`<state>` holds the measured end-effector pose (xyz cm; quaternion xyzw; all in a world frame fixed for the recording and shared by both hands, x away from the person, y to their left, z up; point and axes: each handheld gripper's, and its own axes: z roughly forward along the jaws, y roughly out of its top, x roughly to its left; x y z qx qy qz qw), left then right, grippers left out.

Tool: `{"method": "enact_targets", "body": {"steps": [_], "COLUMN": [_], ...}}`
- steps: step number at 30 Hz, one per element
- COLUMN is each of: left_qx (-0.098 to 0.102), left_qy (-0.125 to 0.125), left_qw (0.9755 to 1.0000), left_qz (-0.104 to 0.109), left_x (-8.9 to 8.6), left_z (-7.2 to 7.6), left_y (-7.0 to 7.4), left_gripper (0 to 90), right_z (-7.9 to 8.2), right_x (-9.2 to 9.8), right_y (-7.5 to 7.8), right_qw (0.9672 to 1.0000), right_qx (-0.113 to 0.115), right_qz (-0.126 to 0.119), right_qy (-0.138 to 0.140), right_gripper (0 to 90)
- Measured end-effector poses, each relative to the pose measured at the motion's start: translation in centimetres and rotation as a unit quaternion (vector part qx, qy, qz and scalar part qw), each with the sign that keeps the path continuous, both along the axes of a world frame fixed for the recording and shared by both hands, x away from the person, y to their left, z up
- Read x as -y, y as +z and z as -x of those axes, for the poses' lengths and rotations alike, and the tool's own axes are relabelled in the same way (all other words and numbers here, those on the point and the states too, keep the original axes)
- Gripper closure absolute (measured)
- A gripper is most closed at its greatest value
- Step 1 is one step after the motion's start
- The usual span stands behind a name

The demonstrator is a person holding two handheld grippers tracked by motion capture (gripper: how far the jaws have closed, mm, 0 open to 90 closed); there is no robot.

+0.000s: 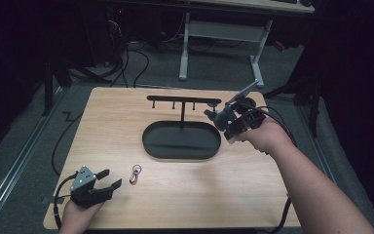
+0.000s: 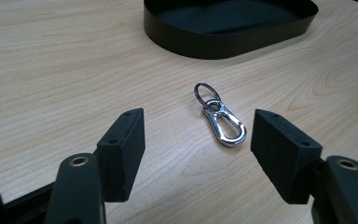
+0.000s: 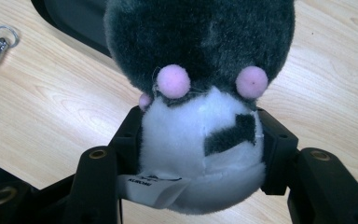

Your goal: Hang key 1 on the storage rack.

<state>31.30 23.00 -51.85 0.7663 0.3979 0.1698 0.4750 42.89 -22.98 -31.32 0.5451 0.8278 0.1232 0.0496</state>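
The right tool [image 3: 200, 140] grips a grey-and-white plush toy [image 3: 200, 93], held above the tabletop [image 1: 185, 195] just right of the black oval tray [image 1: 181, 140]. The left tool [image 2: 198, 154] stands open, well left of the tray; a silver key clip [image 2: 221, 120] lies between its jaws, untouched.

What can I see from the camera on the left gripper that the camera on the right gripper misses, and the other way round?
The left gripper view alone shows the left gripper, jaws open and empty. The right gripper view alone shows the right gripper clamped on a grey-and-white plush toy with pink dots. Both share the silver metal clip with its key ring, the black oval tray and the light wooden table.
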Motion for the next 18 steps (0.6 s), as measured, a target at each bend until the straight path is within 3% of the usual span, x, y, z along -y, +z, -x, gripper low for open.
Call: {"method": "enact_targets", "body": {"steps": [9,18], "left_qx": [0.000,0.000], "left_qy": [-0.001,-0.003], "left_qw": [1.0000,1.0000], "left_qz": [0.000,-0.002], "left_x": [0.01,0.10], "left_z": [0.00,-0.01], "left_y": [0.01,-0.04], "left_gripper": [36.0,36.0], "right_z": [-0.53,-0.91], "right_x": [-0.37,0.31], "right_y": [0.85,0.06], "right_qw": [0.9998,0.9995], "right_qx": [0.017,0.024], "right_qz": [0.004,0.010], "right_qy": [-0.005,-0.019], "right_gripper": [46.8,46.8]}}
